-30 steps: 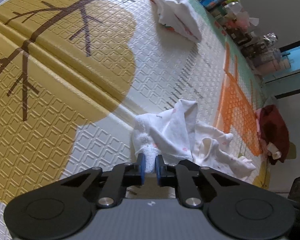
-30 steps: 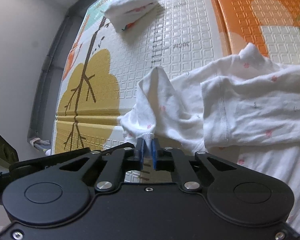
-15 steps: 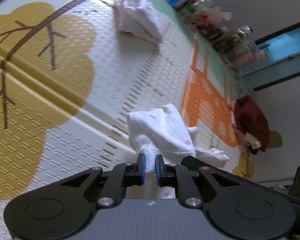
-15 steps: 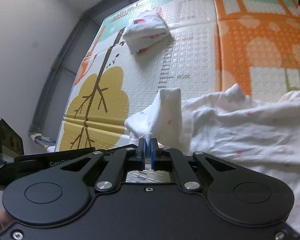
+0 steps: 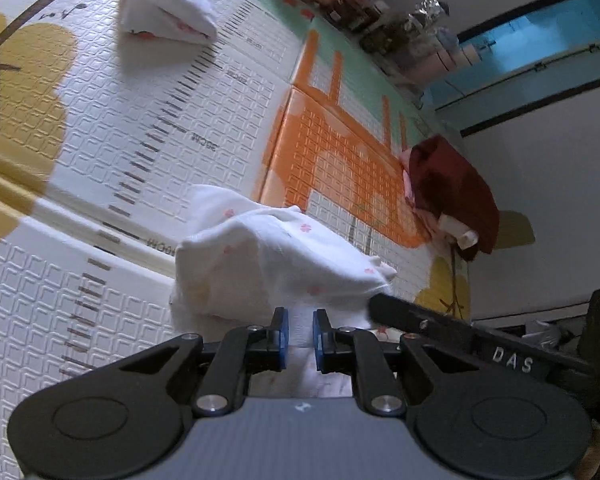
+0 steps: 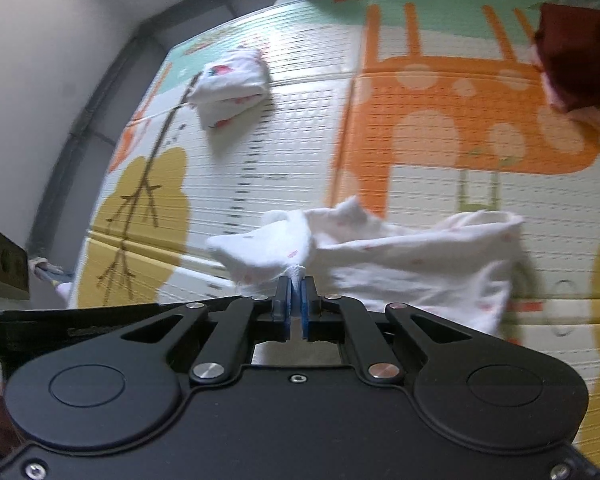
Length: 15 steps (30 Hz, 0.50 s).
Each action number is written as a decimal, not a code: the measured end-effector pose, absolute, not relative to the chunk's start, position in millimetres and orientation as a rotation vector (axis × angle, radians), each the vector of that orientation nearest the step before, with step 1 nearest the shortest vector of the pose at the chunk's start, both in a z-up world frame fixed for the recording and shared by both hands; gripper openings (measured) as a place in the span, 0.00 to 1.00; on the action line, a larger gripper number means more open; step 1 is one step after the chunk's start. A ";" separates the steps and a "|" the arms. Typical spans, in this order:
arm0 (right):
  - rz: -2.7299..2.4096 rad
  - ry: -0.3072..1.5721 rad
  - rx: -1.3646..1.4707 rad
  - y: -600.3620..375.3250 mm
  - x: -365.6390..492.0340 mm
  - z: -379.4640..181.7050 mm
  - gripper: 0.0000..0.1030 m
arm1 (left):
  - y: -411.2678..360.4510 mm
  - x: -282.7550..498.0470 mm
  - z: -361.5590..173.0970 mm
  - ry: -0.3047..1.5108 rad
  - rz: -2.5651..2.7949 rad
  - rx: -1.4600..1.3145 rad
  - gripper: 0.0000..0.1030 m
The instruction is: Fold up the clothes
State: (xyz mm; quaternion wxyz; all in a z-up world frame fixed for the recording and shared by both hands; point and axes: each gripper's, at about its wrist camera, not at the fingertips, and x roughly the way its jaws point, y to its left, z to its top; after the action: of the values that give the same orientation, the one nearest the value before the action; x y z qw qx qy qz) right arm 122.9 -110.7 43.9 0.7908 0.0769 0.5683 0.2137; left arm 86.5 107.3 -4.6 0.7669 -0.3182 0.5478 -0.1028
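Moved since earlier frame: left gripper [image 5: 299,332] now narrowly parted, cloth band lying between its pads, pinch uncertain; a second ago clamped.
Right gripper [image 6: 296,307]: fingers still closed on garment hem.
White floral garment [image 6: 400,256]: bunched, partly lifted off play mat [image 6: 300,140], nearer the grippers than the giraffe print [image 6: 452,120].
Folded white bundle [image 6: 230,88]: beyond giraffe print's left side, looks finished.
Dark red garment [image 5: 452,196]: at giraffe print's right, crumpled.
Progress: one item folded; held garment mid-fold; red one remains.
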 end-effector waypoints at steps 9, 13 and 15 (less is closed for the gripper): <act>0.308 1.215 0.171 -161.5 142.9 28.6 0.04 | 100.6 93.4 -7.5 1.201 -0.189 -0.680 0.14; 0.254 1.220 0.186 -176.3 150.0 17.1 0.04 | 98.4 98.2 -8.6 1.204 -0.162 -0.667 0.15; 0.229 1.221 0.185 -181.1 152.3 12.4 0.04 | 96.8 101.4 -11.0 1.206 -0.152 -0.656 0.15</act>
State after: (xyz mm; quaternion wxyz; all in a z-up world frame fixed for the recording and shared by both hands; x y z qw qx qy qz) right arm 152.3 -181.1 12.4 0.8092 0.0864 0.5712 0.1070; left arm 101.4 96.8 -11.0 0.7707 -0.3027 0.5563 -0.0701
